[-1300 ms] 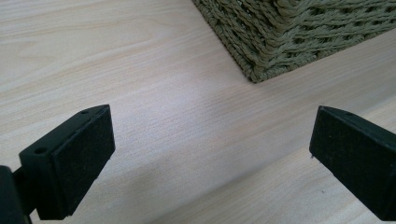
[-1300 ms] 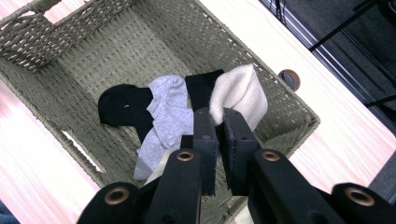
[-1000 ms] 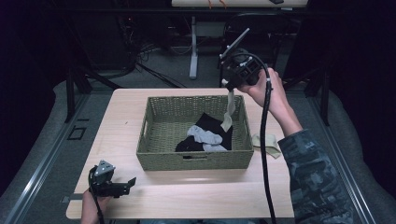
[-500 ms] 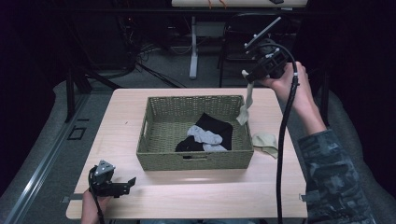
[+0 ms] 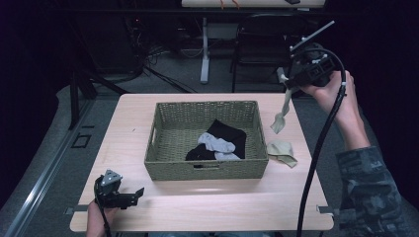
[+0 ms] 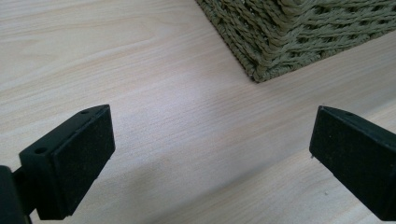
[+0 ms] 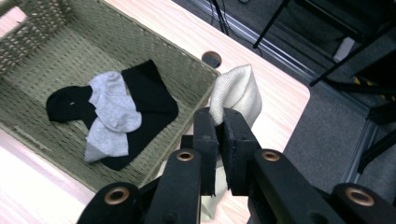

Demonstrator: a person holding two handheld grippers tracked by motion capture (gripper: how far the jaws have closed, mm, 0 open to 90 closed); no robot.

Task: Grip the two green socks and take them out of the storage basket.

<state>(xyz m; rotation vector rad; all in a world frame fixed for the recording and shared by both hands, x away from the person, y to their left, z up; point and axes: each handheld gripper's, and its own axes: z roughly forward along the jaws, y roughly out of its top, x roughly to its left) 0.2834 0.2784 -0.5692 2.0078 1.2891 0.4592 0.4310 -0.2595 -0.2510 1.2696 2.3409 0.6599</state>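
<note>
The right gripper (image 5: 285,83) pinched a beige sock (image 5: 281,116) and held it in the air past the far right corner of the basket (image 5: 163,138).

In the right gripper view the two black jaws were pressed together on the sock's cloth (image 7: 236,95), and the sock hung down limp from them, clear of the table (image 5: 123,128) and of the basket's right wall. A second beige sock (image 5: 282,152) lay flat on the table just beside the basket's right side, nearer than the hanging one. Inside the basket a grey sock (image 5: 217,145) lay across a black sock (image 5: 230,134). The left gripper (image 5: 129,197) rested low at the table's near left corner, its jaws spread wide with bare wood between them, and the basket's near left corner (image 6: 280,37) stood just beyond them.
</note>
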